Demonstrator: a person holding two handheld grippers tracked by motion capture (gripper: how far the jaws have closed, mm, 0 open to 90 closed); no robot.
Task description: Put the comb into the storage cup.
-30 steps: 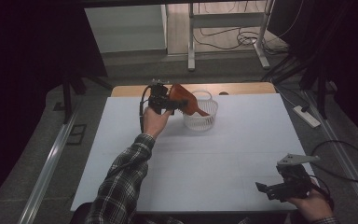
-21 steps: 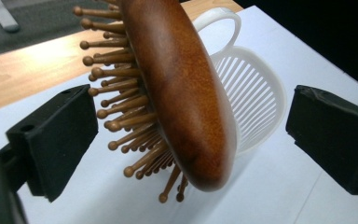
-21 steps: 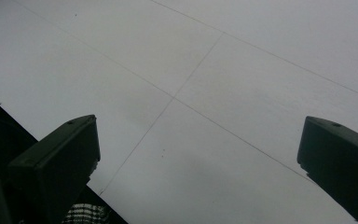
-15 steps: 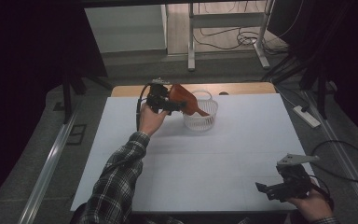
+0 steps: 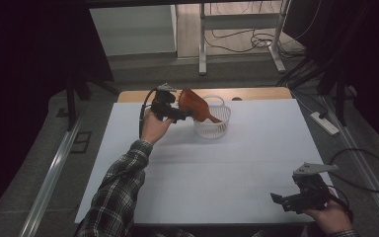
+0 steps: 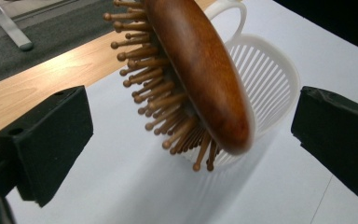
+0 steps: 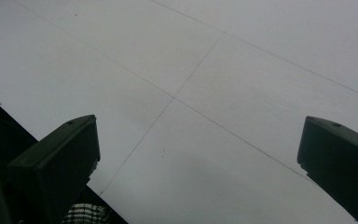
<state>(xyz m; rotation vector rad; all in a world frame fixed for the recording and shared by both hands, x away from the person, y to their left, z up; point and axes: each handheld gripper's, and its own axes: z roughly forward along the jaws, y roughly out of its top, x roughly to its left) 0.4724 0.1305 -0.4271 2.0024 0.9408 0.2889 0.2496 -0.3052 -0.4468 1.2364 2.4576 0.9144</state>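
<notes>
- Left gripper (image 5: 190, 115) is hovering beside the white slatted plastic basket (image 5: 212, 129), jaws spread wide; they have just been opening, and neither pad is touching the brown oval wooden hairbrush with wooden pins (image 6: 200, 70) between them.
- Brush is leaning head-up over the basket rim, handle end down inside, apparently unsupported.
- Risk: brush is looking top-heavy; it may be tipping out onto the white table (image 5: 237, 173), or dragging the light basket over.
- Risk: withdrawing carelessly, a pad could be snagging the pins.
- Right gripper (image 5: 281, 202) is idling near the table's near edge, jaws apart, holding nothing.
</notes>
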